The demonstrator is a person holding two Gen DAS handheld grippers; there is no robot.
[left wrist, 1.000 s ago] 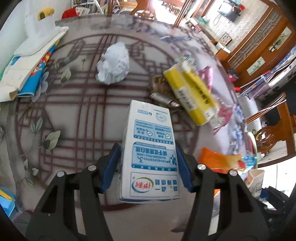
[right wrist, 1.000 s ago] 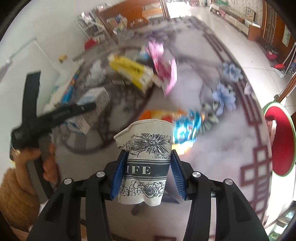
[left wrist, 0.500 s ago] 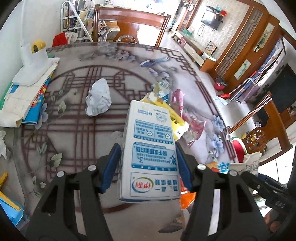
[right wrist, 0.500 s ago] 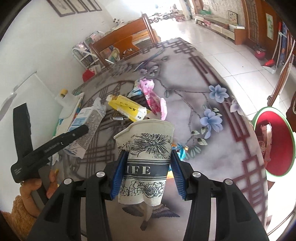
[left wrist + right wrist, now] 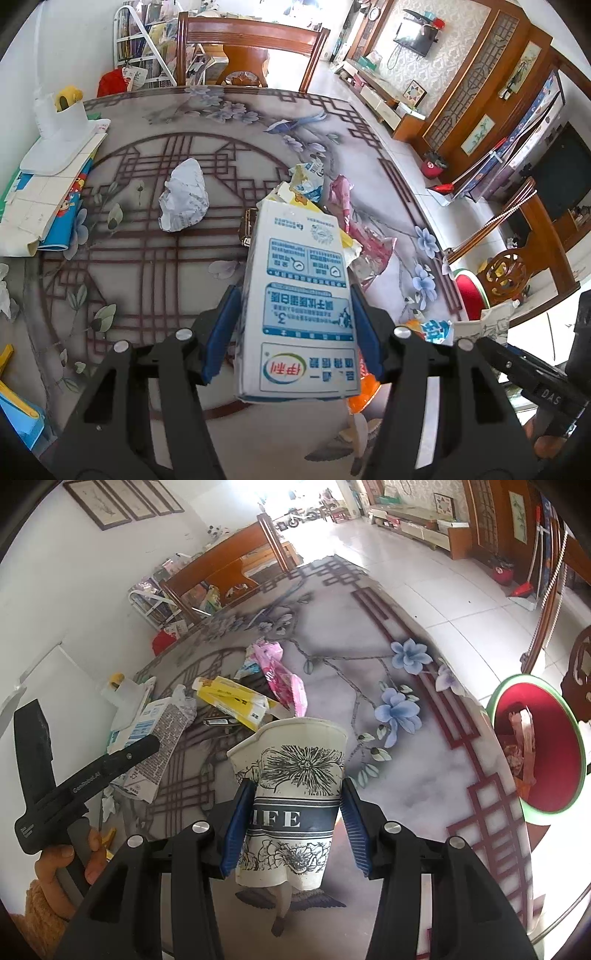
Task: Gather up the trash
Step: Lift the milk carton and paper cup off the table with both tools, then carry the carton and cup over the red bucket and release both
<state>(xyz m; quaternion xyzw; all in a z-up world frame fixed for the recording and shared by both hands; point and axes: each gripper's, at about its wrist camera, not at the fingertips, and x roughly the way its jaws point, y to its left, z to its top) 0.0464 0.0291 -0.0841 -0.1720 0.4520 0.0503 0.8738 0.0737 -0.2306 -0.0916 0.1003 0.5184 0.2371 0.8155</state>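
My left gripper [image 5: 291, 332] is shut on a white and blue milk carton [image 5: 299, 295], held up above the round patterned table [image 5: 147, 295]. The same carton [image 5: 147, 734] shows in the right wrist view, at the tip of the left gripper a hand holds. My right gripper [image 5: 295, 823] is shut on a crumpled paper cup [image 5: 291, 797] printed with black flowers. On the table lie a crumpled white paper [image 5: 183, 201], a yellow box [image 5: 232, 699], a pink wrapper [image 5: 282, 679] and an orange wrapper [image 5: 364, 393]. A red bin with a green rim [image 5: 543, 746] stands beside the table on the right.
Books and a white holder [image 5: 55, 147] are stacked at the table's left edge. A wooden chair [image 5: 251, 55] stands at the far side, another chair [image 5: 517, 258] on the right. A blue and yellow object [image 5: 14, 410] lies at the near left.
Both grippers have risen and tilted with their loads still gripped, so more of the room shows. The table litter now looks farther off. The red bin has come fuller into the right wrist view.
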